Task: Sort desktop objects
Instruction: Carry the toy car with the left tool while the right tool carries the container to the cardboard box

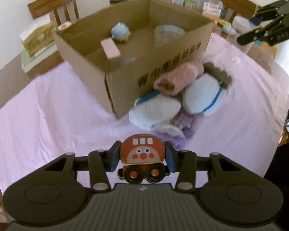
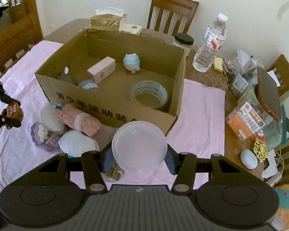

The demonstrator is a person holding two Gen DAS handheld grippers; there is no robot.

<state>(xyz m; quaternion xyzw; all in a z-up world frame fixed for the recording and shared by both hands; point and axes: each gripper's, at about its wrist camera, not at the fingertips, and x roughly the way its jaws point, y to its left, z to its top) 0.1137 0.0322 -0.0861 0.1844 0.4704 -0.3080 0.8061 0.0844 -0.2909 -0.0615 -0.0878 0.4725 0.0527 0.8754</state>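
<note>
My left gripper (image 1: 142, 158) is shut on a red toy train (image 1: 142, 154) with a cartoon face, held above the pink cloth in front of the open cardboard box (image 1: 163, 65). My right gripper (image 2: 139, 154) is shut on a clear round plastic container (image 2: 139, 144), held just in front of the box's near wall (image 2: 113, 115). Inside the box lie a pink box (image 2: 101, 69), a blue figurine (image 2: 131, 61), a tape roll (image 2: 149, 94) and a cupcake-liner stack (image 2: 88, 84). The left gripper with the train also shows at the left edge of the right wrist view (image 2: 12, 111).
Rolled pink, white and purple knit socks (image 1: 173, 100) are piled against the box front. A water bottle (image 2: 211, 44), jar (image 2: 183, 41), pen clutter and packets (image 2: 246, 121) crowd the table's right side. Wooden chairs (image 2: 171, 11) stand behind the table.
</note>
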